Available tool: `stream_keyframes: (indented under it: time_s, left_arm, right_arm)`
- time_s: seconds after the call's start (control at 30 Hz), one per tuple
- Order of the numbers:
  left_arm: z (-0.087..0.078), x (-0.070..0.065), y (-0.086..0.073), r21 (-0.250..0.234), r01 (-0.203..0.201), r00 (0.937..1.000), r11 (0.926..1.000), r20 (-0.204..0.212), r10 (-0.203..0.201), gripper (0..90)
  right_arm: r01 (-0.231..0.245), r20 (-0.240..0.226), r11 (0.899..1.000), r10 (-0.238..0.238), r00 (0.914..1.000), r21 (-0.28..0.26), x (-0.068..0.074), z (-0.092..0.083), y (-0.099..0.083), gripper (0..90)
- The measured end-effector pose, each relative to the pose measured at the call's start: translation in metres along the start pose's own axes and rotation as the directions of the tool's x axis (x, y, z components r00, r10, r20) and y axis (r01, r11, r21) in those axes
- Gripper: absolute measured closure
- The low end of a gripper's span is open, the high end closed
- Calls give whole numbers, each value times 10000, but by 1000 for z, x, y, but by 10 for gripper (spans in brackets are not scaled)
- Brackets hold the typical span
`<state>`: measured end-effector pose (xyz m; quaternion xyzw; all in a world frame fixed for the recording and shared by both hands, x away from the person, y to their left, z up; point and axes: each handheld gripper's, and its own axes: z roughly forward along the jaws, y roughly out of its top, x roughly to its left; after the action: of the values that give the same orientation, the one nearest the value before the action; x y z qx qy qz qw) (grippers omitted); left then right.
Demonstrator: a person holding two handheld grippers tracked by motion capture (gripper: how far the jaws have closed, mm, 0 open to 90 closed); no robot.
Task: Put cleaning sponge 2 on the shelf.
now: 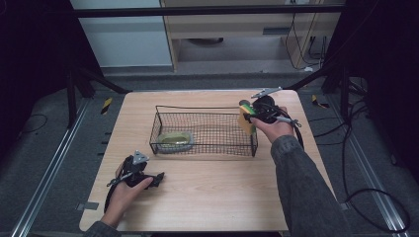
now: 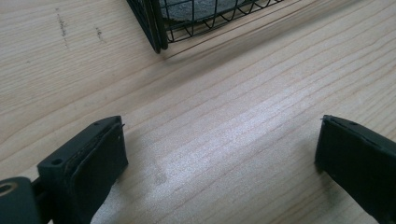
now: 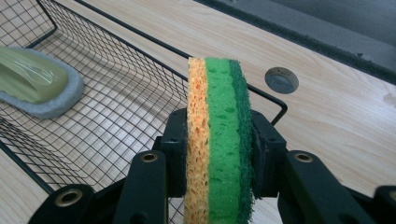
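Two grippers: your right gripper [image 3: 219, 154] clamps sponge [image 3: 219, 140] upright, above right end of wire basket [image 1: 205, 109]. Left gripper [image 2: 219, 154] rests near table [image 2: 224, 116], jaws apart, nothing between. Step: placing. Next: lower inside rim, release.

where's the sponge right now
In the high view the sponge sits clamped in the right gripper, at the right end of the wire basket, just above its rim.
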<state>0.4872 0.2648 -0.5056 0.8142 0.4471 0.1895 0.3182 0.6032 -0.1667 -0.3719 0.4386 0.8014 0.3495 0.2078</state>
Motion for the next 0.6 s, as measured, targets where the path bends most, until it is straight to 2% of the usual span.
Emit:
stream_keyframes:
  time_s: [0.6]
  left_arm:
    - [0,0,0,-5,-43,10000,10000,39,43,9]
  right_arm:
    - [-243,-35,9992,244,9997,306,-1,18,-15,643]
